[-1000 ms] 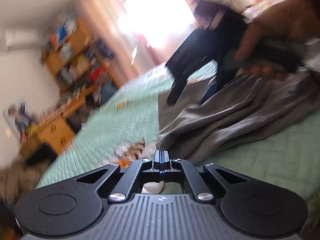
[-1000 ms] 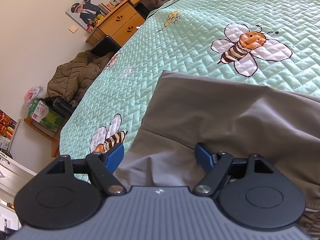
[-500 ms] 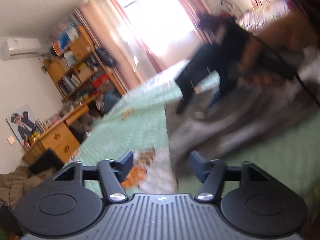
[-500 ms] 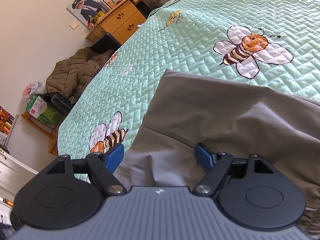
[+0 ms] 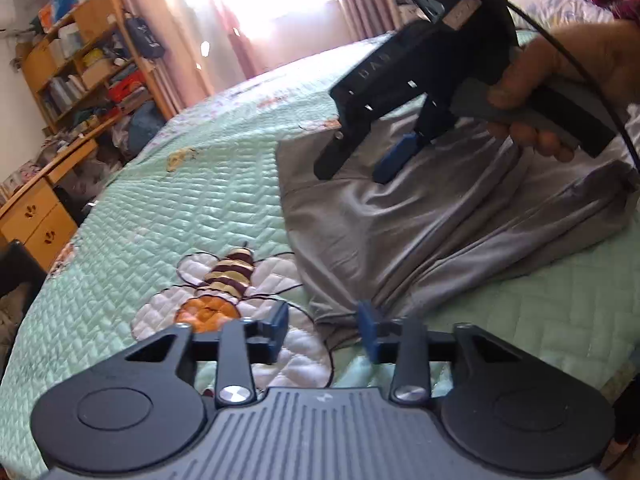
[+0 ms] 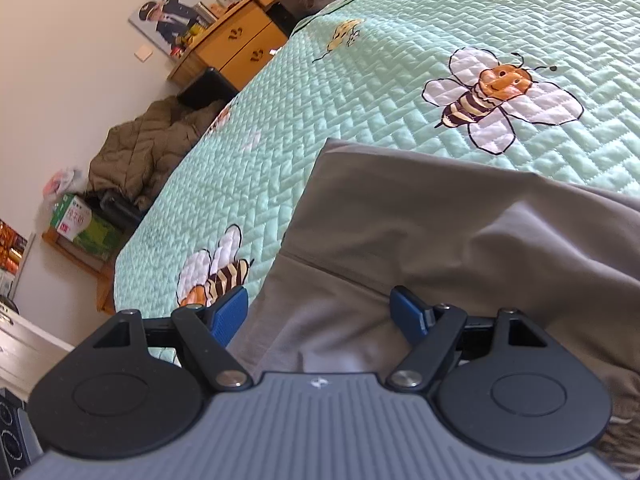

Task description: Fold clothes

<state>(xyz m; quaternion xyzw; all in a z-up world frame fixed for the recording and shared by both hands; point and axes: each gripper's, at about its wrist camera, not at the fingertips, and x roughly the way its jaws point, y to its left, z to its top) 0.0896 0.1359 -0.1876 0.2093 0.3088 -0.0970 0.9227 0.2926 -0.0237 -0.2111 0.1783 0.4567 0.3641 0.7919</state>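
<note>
Mint-green quilted bedspread [image 5: 168, 216] with embroidered bees covers the bed, and the crumpled grey fabric garment [image 5: 420, 216] lies spread across it, one edge bunched at the near side. The right gripper [image 5: 356, 168] hangs over the garment's far part, jaws wide and empty, unmoved. The left gripper [image 5: 324, 332], clamped shut a second ago, sprang open and has just been closing partway again; its jaws stand half open beside the near hem, gripping nothing. A fresh grasp there seems next.
</note>
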